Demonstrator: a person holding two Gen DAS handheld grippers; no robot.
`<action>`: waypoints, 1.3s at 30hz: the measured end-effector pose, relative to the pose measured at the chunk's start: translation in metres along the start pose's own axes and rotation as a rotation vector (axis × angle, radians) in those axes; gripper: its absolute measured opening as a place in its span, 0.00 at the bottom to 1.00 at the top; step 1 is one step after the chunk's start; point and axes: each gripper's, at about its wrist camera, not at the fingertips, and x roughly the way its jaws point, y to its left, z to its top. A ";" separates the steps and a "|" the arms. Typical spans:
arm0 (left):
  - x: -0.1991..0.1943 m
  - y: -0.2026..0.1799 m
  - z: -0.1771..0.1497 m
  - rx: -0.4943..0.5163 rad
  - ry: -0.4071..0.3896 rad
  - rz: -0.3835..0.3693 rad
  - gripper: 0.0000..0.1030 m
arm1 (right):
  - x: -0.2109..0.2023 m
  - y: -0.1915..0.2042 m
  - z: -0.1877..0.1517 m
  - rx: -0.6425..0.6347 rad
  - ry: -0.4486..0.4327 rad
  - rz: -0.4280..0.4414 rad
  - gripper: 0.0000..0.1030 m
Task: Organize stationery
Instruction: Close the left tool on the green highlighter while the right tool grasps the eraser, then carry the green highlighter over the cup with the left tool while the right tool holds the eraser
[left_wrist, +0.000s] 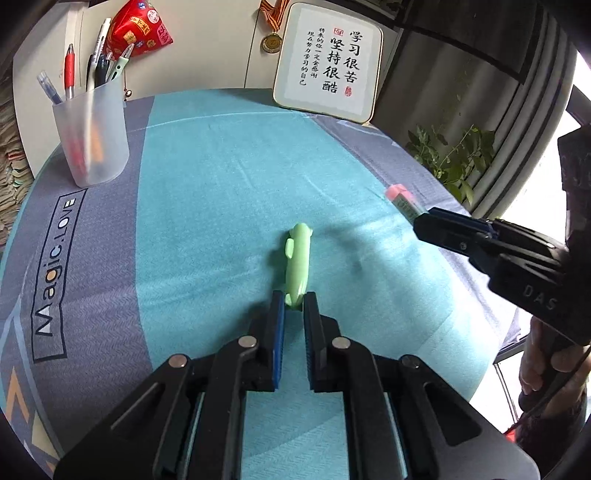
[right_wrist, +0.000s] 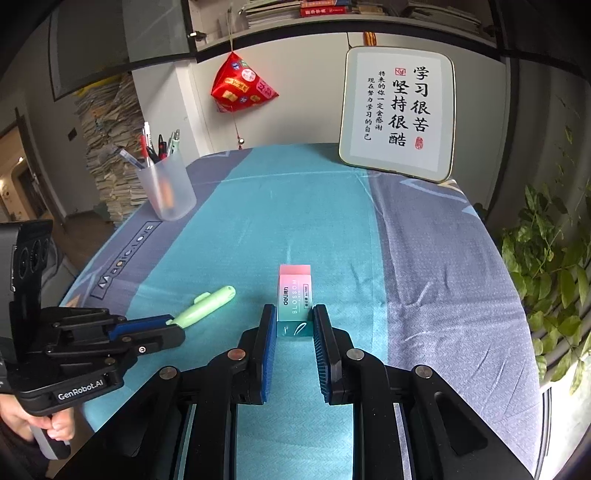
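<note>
A pale green highlighter pen (left_wrist: 297, 264) lies along the teal tablecloth (left_wrist: 221, 166), and my left gripper (left_wrist: 294, 302) is shut on its near end. The right wrist view has the same gripper (right_wrist: 171, 326) at the lower left, clamping the green pen (right_wrist: 207, 304). A pink-and-teal eraser (right_wrist: 295, 295) in a printed sleeve sits between the pads of my right gripper (right_wrist: 294, 315), which is shut on it. In the left wrist view the eraser (left_wrist: 402, 199) sticks out of the right gripper (left_wrist: 419, 219), slightly above the cloth.
A frosted pen cup (left_wrist: 92, 136) with several pens stands at the table's back left, also in the right wrist view (right_wrist: 168, 188). A framed calligraphy board (right_wrist: 399, 114) leans at the back right. A leafy plant (right_wrist: 546, 258) hangs beyond the right edge. Stacked papers rise behind the cup.
</note>
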 end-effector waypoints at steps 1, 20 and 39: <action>0.001 -0.001 -0.001 0.010 -0.011 0.011 0.08 | 0.002 0.000 -0.001 0.000 0.005 0.002 0.21; -0.015 0.023 0.014 -0.057 -0.017 -0.073 0.08 | -0.002 -0.012 -0.003 0.057 0.022 0.032 0.21; -0.118 0.088 0.065 0.052 -0.106 0.102 0.08 | -0.021 0.055 0.050 -0.066 -0.040 0.133 0.21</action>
